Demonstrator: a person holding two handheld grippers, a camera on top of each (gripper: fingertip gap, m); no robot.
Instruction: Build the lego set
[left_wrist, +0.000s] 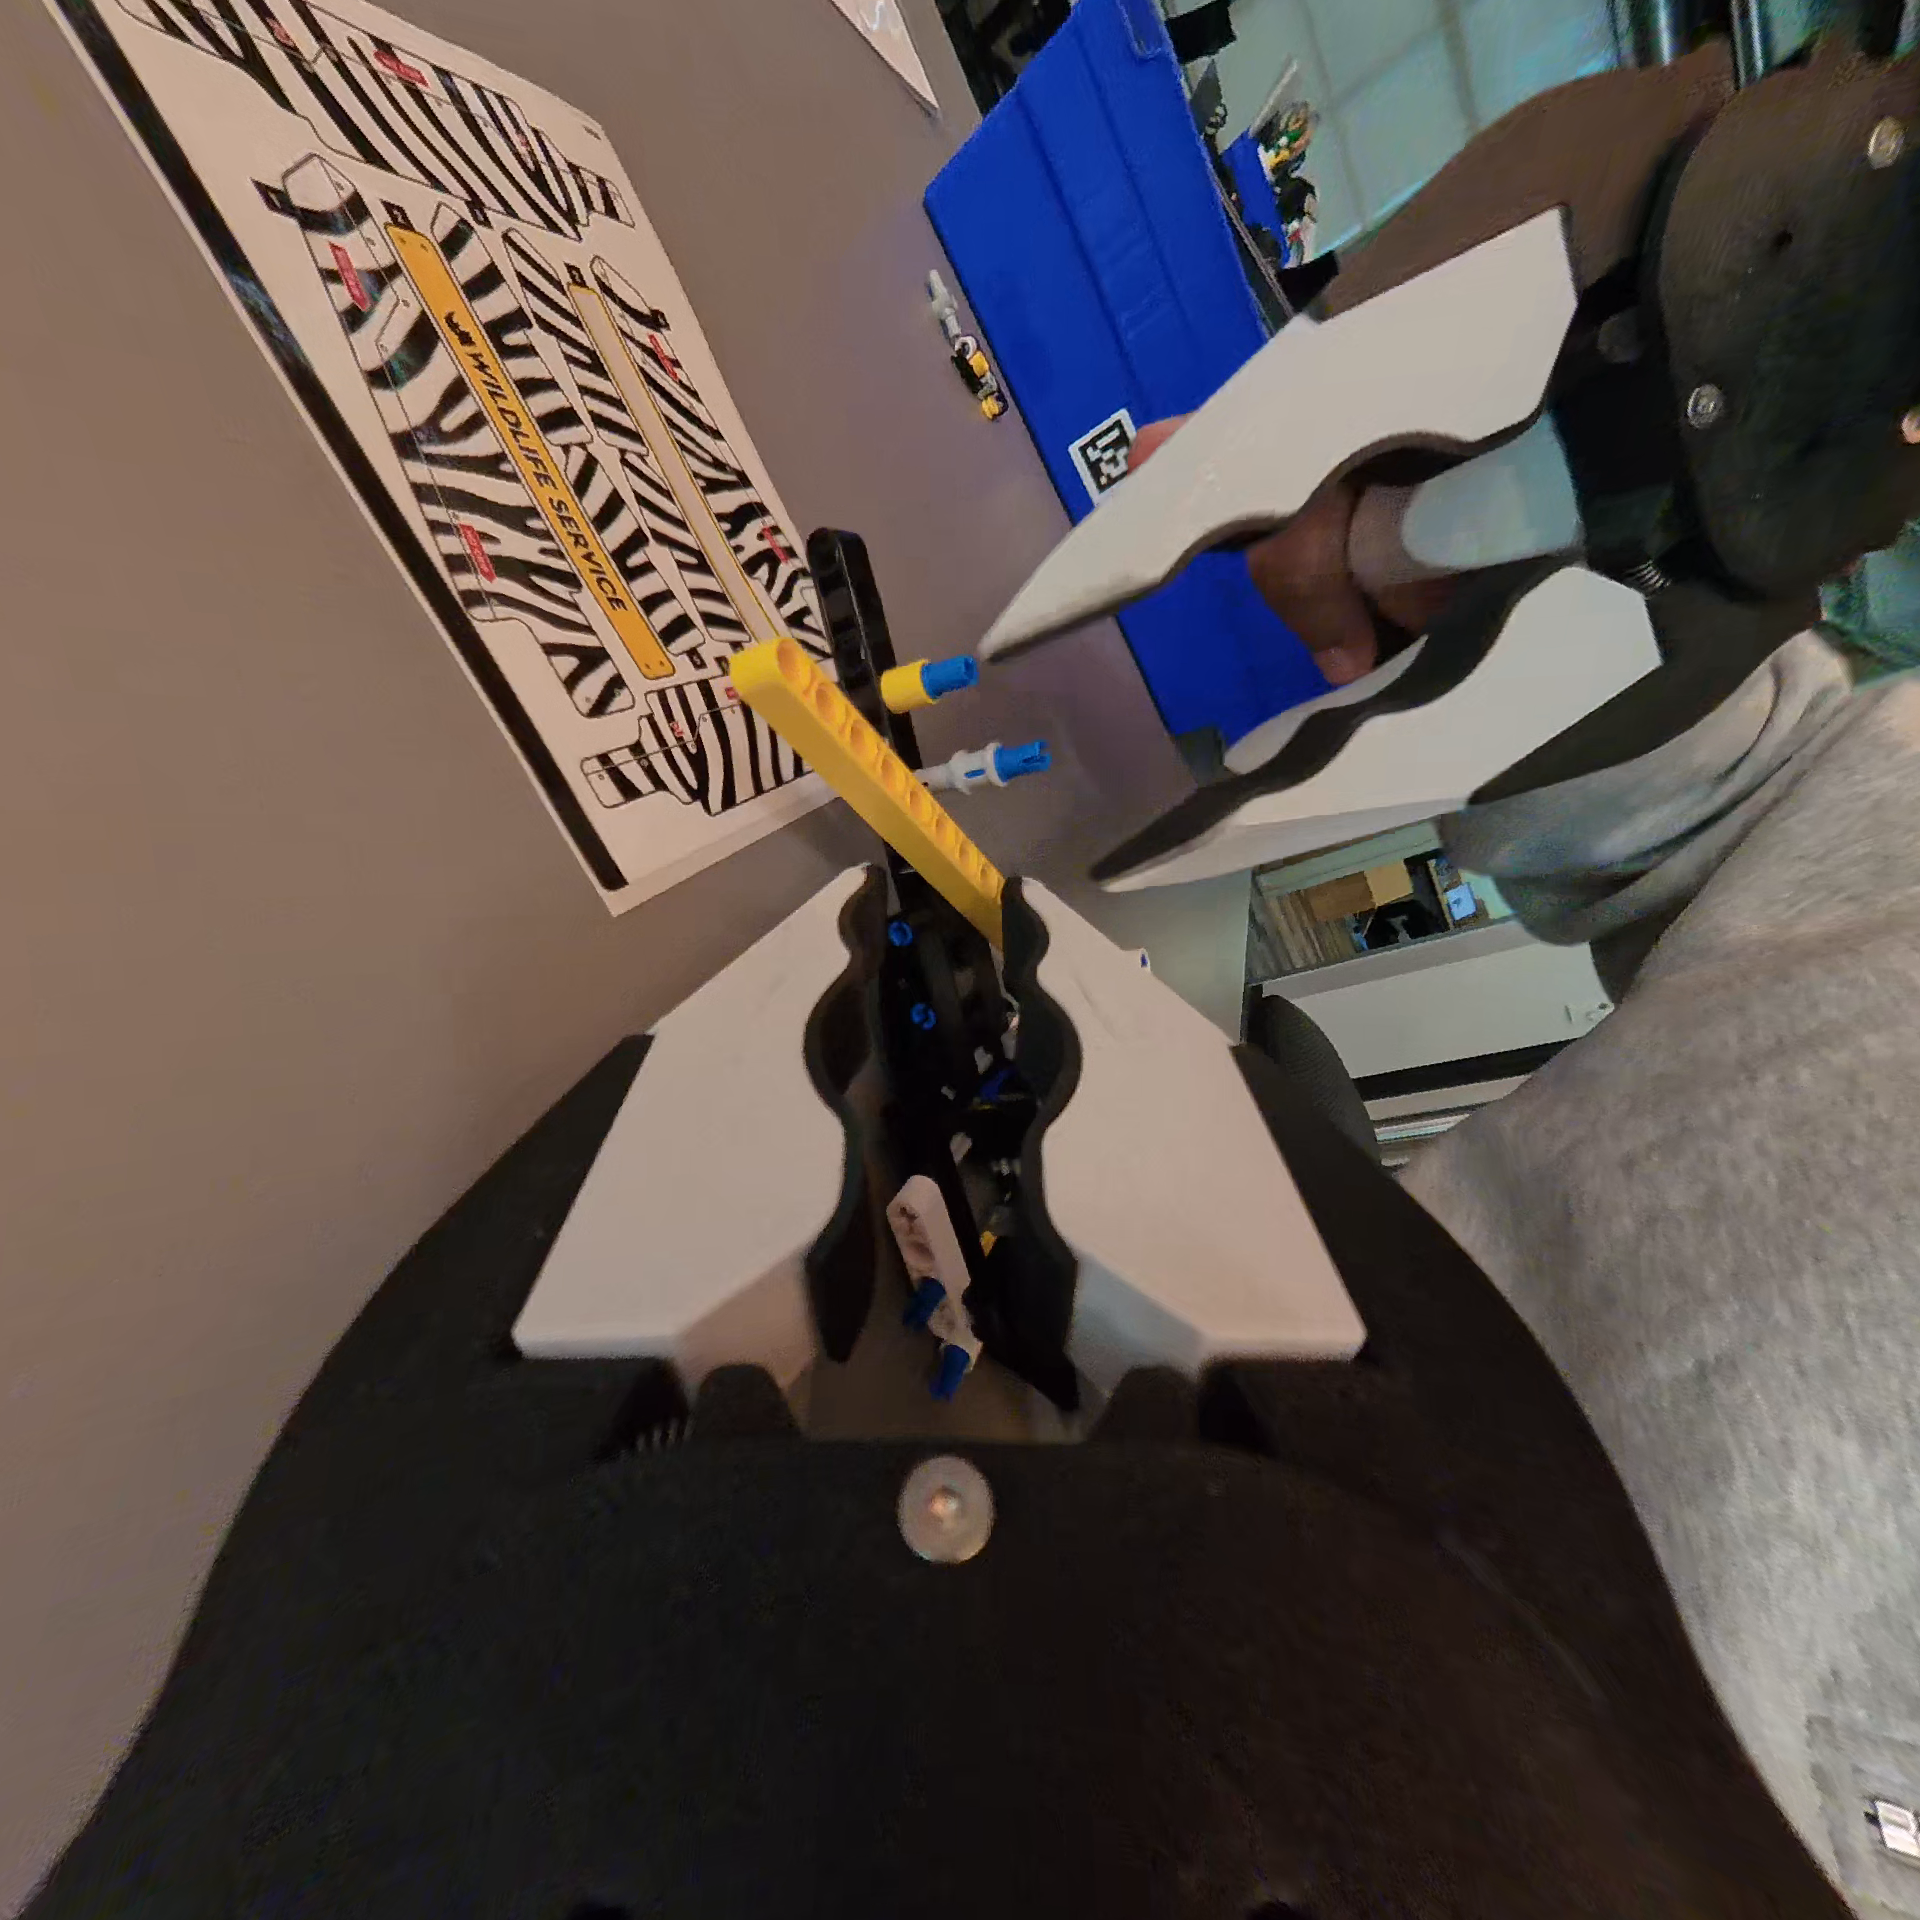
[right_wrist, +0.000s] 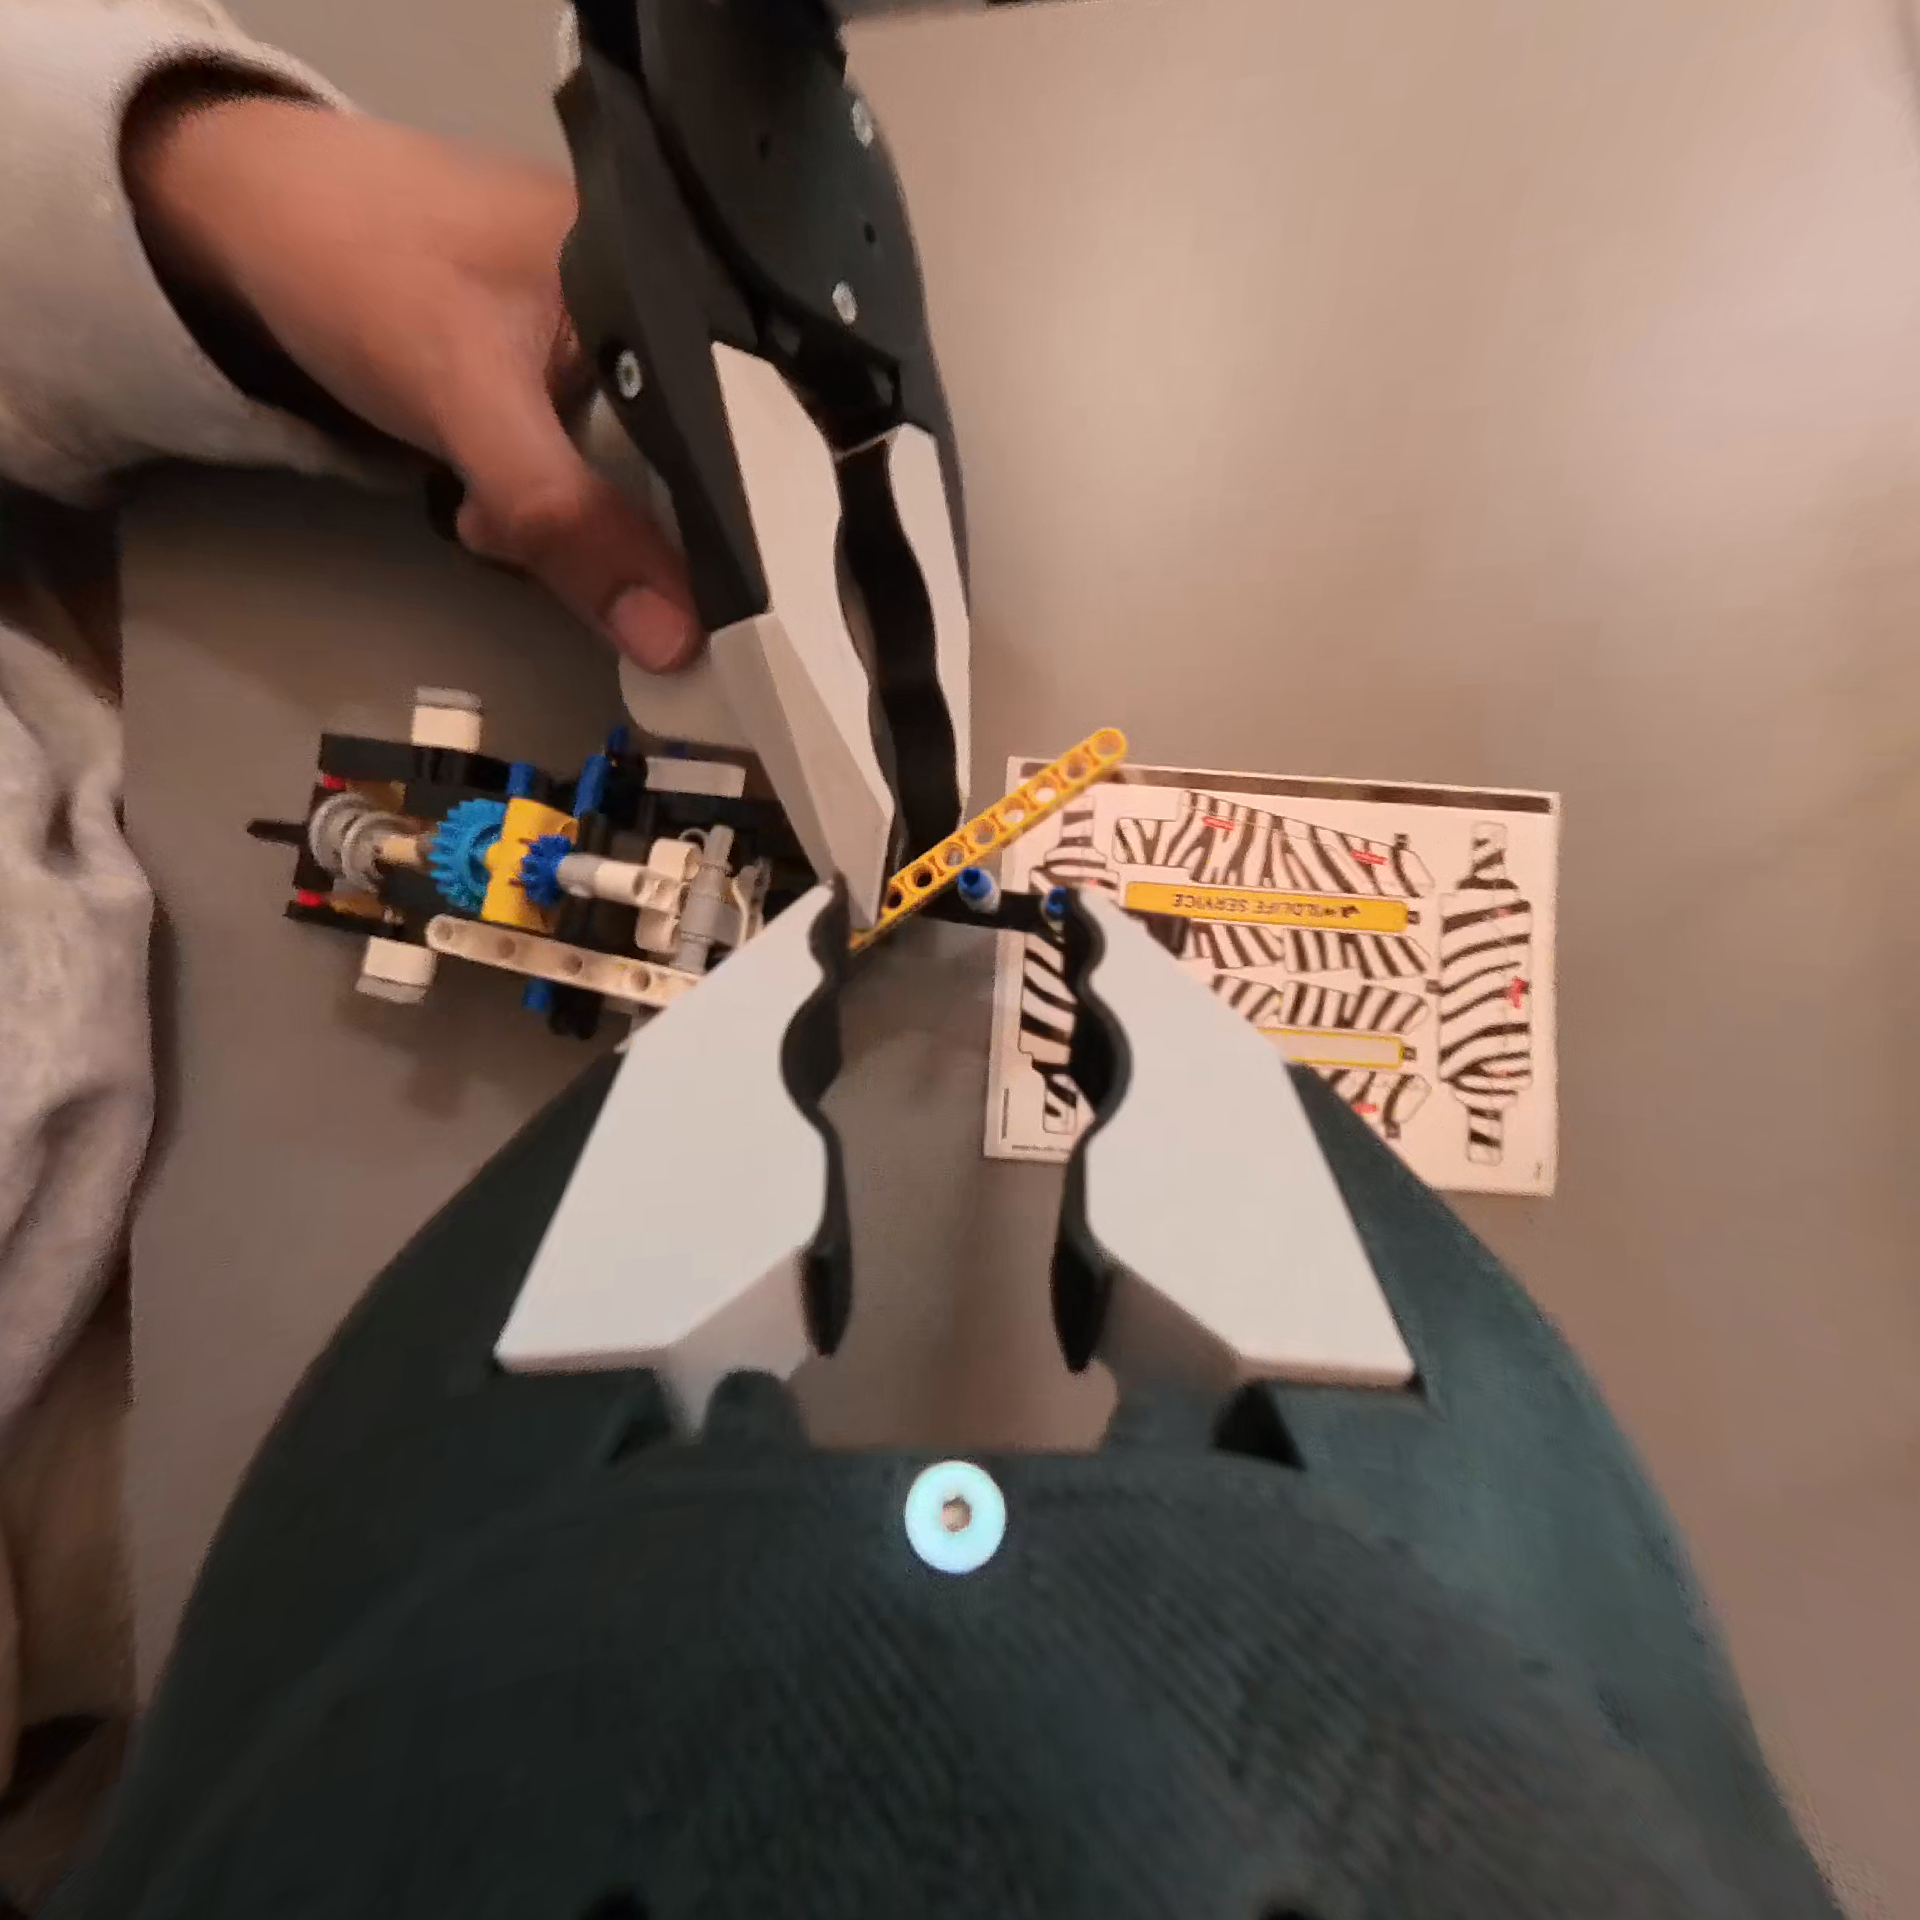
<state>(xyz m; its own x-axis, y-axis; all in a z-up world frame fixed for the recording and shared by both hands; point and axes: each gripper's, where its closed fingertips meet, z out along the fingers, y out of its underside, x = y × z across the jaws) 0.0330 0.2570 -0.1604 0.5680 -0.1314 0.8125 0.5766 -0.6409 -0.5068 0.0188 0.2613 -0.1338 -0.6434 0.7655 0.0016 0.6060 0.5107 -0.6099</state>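
My left gripper (left_wrist: 935, 896) is shut on a lego sub-assembly: a long yellow beam (left_wrist: 868, 764) and a black beam (left_wrist: 847, 613) stick out past its tips. Two blue-tipped pins (left_wrist: 987, 767) project sideways from the black beam. My right gripper (right_wrist: 956, 904) is open, and its tips bracket the pins (right_wrist: 977, 885); it also shows in the left wrist view (left_wrist: 1044, 764). In the right wrist view the left gripper (right_wrist: 894, 883) comes down from above onto the yellow beam (right_wrist: 997, 826). A lego chassis (right_wrist: 520, 862) with blue gears lies on the table beside it. I cannot tell whether the beams join the chassis.
A zebra-striped sticker sheet (right_wrist: 1299, 966) lies flat on the grey table (right_wrist: 1351, 416) just behind the beams. A blue bin (left_wrist: 1122, 312) stands farther off, with small loose parts (left_wrist: 971, 358) next to it. A person's hand (right_wrist: 416, 364) and grey sleeve are at the left.
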